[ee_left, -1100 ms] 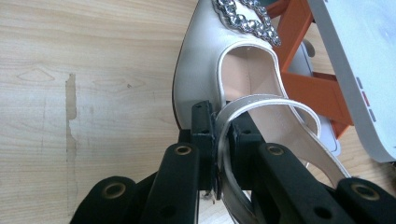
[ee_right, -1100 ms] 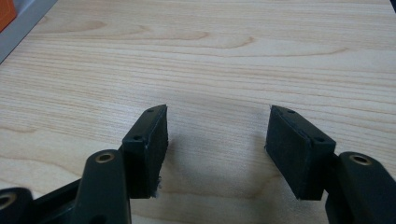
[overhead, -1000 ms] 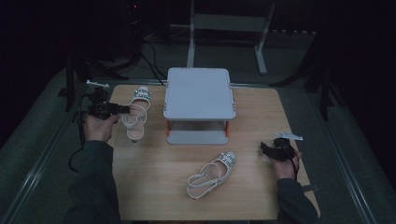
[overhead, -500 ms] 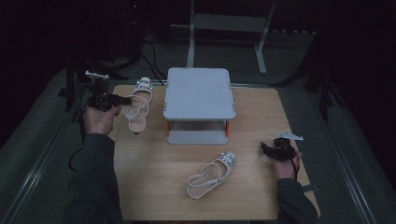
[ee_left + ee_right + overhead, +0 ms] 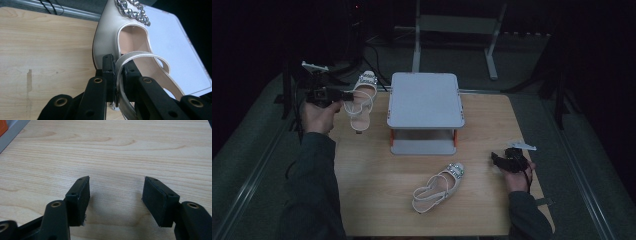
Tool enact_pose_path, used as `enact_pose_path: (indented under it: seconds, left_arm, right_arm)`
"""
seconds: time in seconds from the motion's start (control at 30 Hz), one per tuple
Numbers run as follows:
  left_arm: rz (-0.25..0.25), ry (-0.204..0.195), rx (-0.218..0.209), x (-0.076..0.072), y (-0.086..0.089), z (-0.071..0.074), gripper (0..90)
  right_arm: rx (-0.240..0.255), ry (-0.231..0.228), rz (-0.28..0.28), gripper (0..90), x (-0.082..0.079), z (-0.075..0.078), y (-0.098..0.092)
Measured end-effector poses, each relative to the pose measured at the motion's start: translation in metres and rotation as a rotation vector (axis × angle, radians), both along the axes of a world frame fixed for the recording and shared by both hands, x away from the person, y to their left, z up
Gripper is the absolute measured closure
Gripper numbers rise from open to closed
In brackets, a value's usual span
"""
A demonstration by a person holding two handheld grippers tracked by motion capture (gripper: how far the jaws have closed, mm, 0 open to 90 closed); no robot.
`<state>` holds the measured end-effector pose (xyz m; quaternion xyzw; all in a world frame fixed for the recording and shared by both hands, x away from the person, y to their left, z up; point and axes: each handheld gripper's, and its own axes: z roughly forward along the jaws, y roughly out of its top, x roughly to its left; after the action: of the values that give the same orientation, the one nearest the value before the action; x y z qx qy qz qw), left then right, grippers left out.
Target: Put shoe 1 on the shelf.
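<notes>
L tool (image 5: 343, 95) is clenched on the heel strap (image 5: 140, 55) of a cream sandal (image 5: 361, 97), which hangs off its tip at abt 10 o'clock of the worktop (image 5: 362, 195), just left of the grey two-tier rack (image 5: 424, 99). In the left gripper view the strap sits pinched betw the pads, w/ the jewelled toe pointing away toward the rack top.

Step in hand looks like lifting this shoe onto the rack. To do it well: keep the squeeze firm, since a thin strap can slip and the shoe will swing, toe-heavy. Raise until the sole clears the rack's edge, carry toward 3 o'clock, then lower so the sole lands flat before letting go. Leave room on top for its mate.

R tool (image 5: 502, 161) is released, nothing betw its pads, resting at abt 4 o'clock of the worktop. Second sandal (image 5: 438, 187) lies near 6 o'clock, well apart from the first, close to R tool — prob its pick.
</notes>
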<state>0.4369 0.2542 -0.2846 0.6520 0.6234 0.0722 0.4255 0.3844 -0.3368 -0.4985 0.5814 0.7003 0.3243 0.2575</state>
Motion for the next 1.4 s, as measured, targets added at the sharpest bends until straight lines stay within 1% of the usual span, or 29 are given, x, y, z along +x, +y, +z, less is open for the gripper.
enact_pose_path:
  seconds: [0.07,0.13,0.17,0.2,0.33,0.43,0.5,0.63,0.77,0.83,0.93,1.07,1.17,1.27,1.3,1.33,1.4]
  left_arm:
    - [-0.001,-0.002,0.000,0.001,-0.002,0.004,83.7]
    - [-0.001,-0.002,0.000,0.001,-0.002,0.004,83.7]
    - [0.005,-0.006,-0.013,0.004,-0.005,0.008,83.7]
    - [0.004,-0.006,-0.017,0.004,-0.005,0.009,83.7]
    - [0.006,-0.007,-0.020,0.008,-0.012,0.014,83.7]
    - [0.004,-0.007,-0.036,0.012,-0.018,0.016,83.7]
    - [0.006,-0.003,-0.055,0.015,-0.021,0.016,83.8]
    - [0.002,0.005,-0.054,0.021,-0.030,0.016,83.8]
    - [0.000,0.007,-0.073,0.026,-0.038,0.015,83.8]
    - [-0.001,0.006,-0.075,0.028,-0.042,0.016,83.8]
    - [-0.004,0.007,-0.104,0.032,-0.048,0.014,83.7]
    - [-0.002,0.014,-0.117,0.038,-0.054,0.011,83.7]
    - [-0.005,0.019,-0.121,0.041,-0.056,0.009,83.7]
    - [-0.004,0.025,-0.104,0.046,-0.063,0.010,83.7]
    - [-0.005,0.024,-0.101,0.047,-0.067,0.011,83.7]
    - [-0.005,0.024,-0.101,0.047,-0.067,0.011,83.7]
    - [-0.013,0.019,-0.128,0.051,-0.074,0.012,83.7]
  right_arm:
    - [-0.003,-0.001,0.001,38.8,0.000,0.000,0.000]
    - [-0.004,-0.001,0.002,38.8,0.000,0.000,0.000]
    - [-0.004,-0.002,0.003,38.8,0.000,0.000,0.001]
    - [-0.005,-0.003,0.005,38.7,0.000,0.000,0.001]
    - [-0.003,-0.002,0.005,38.8,0.000,0.000,0.000]
    - [-0.003,-0.001,0.004,38.7,0.000,0.000,0.000]
    - [-0.002,-0.001,0.002,38.7,0.000,0.000,0.000]
    - [-0.002,-0.001,0.003,38.7,0.000,0.000,0.000]
    - [-0.003,-0.001,0.004,38.7,0.000,0.000,0.000]
    - [-0.003,-0.001,0.004,38.7,0.000,0.000,0.000]
    - [-0.005,-0.003,0.006,38.7,0.000,0.000,0.000]
    - [-0.004,-0.002,0.006,38.7,0.000,0.000,0.001]
    - [-0.003,-0.003,0.007,38.7,0.001,0.000,0.001]
    - [-0.004,-0.003,0.007,38.7,0.001,0.000,0.001]
    - [-0.003,-0.003,0.006,38.7,0.001,0.000,0.001]
    - [-0.003,-0.003,0.006,38.7,0.001,0.000,0.001]
    - [-0.001,-0.002,0.007,38.8,0.001,0.000,0.001]
